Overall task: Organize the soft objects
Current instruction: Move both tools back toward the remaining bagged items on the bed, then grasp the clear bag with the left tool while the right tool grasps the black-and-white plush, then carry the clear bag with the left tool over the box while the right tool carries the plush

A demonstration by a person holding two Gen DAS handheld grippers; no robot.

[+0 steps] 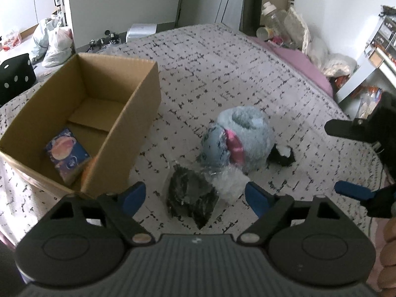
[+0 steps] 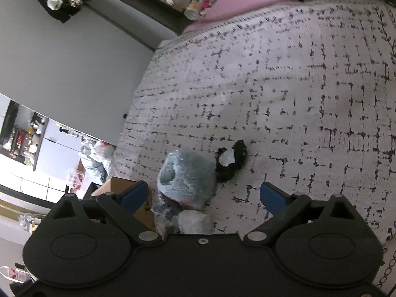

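Observation:
A fluffy blue-grey plush (image 1: 247, 128) with a pink patch lies on the patterned bedspread (image 1: 222, 61). Beside it are a small black-and-white soft item (image 1: 282, 154), a crumpled dark bag (image 1: 190, 198) and a clear plastic wrap (image 1: 230, 183). My left gripper (image 1: 195, 194) hangs open over the dark bag, its blue pads (image 1: 135, 195) apart from it. At the right of the left wrist view my right gripper (image 1: 346, 158) is open too. In the right wrist view it (image 2: 205, 193) hovers open over the plush (image 2: 188, 173), with the black-and-white item (image 2: 230, 160) just beyond.
An open cardboard box (image 1: 138, 113) stands on the bed at the left, holding a blue printed packet (image 1: 66, 156). Bottles and bags (image 1: 284, 27) crowd the bed's far right side. Plastic bags (image 1: 54, 42) lie on the floor at back left. The bedspread (image 2: 297, 86) stretches right of the plush.

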